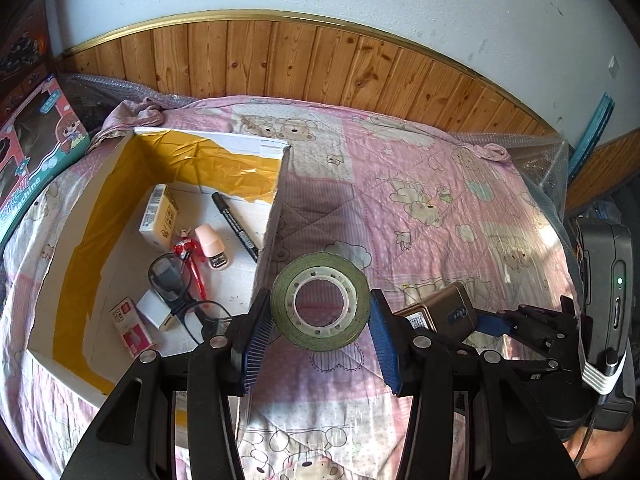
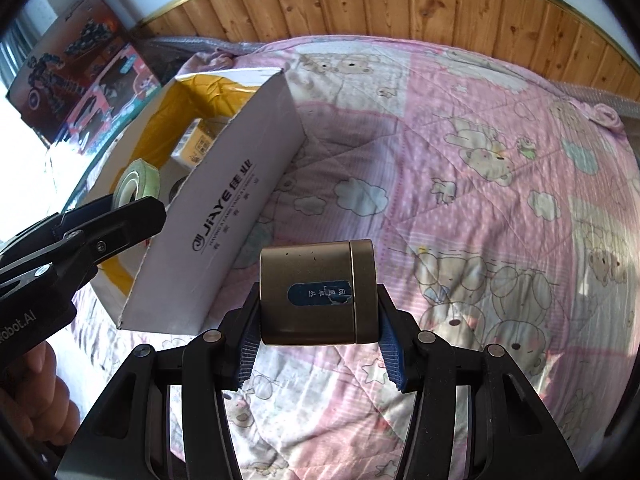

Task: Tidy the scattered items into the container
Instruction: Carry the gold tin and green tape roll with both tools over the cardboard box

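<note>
My left gripper [image 1: 320, 320] is shut on a green tape roll [image 1: 320, 300], held upright just right of the near right wall of the white cardboard box [image 1: 272, 216]. In the right wrist view the same tape roll [image 2: 136, 186] shows at the box's [image 2: 224, 224] near end. The right gripper [image 2: 318, 326] is shut on a bronze tin [image 2: 316, 296] with a blue label, above the quilt and right of the box. That tin [image 1: 444, 310] appears beside the tape in the left wrist view. Inside the box lie a black marker [image 1: 236, 220], a yellow carton [image 1: 160, 216], glasses [image 1: 172, 280] and several small items.
A pink bear-print quilt [image 1: 420, 200] covers the bed. Wood panelling [image 1: 320, 60] runs behind it. Toy boxes [image 1: 36, 152] stand at the left, past the cardboard box. A person's hand [image 2: 36, 392] shows at the lower left of the right wrist view.
</note>
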`<state>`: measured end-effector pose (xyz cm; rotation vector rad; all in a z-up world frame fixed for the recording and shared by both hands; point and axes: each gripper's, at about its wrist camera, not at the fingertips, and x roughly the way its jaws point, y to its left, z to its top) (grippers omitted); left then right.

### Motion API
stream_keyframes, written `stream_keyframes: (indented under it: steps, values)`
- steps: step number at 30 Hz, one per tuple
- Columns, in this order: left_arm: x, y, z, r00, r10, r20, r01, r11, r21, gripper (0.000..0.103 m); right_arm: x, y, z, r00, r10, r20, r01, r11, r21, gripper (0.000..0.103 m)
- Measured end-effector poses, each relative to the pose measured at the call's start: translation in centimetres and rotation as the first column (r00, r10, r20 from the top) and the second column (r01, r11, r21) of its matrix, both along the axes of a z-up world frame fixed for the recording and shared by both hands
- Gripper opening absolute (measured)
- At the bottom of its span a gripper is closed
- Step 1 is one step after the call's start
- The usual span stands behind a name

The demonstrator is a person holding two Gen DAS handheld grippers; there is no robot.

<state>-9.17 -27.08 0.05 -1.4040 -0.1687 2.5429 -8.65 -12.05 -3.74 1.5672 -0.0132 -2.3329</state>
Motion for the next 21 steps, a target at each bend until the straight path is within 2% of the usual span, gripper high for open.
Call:
stream_keyframes:
  steps: [9,16,21]
  values:
    - [1.7,-5.3,-0.1,0.992,0.124,0.021,-0.125,0.990,0.068,0.049,0.3,-4.1,1.5,0.993,0.115,-0.023,-0.115,0.993,-0.011,0.054]
    - [2.7,-10.2,-1.0,0.968,0.244,0.061,-0.250,0.961,0.121,0.049,0.5,-6.2,3.0,0.984,0.172,-0.048,-0.173,0.985,-0.016,0.054]
    - [3.3,-13.0,-0.9,0.948,0.313,0.057,-0.318,0.940,0.125,0.049,0.3,-7.5,4.0,0.977,0.201,-0.068,-0.203,0.979,-0.025,0.054]
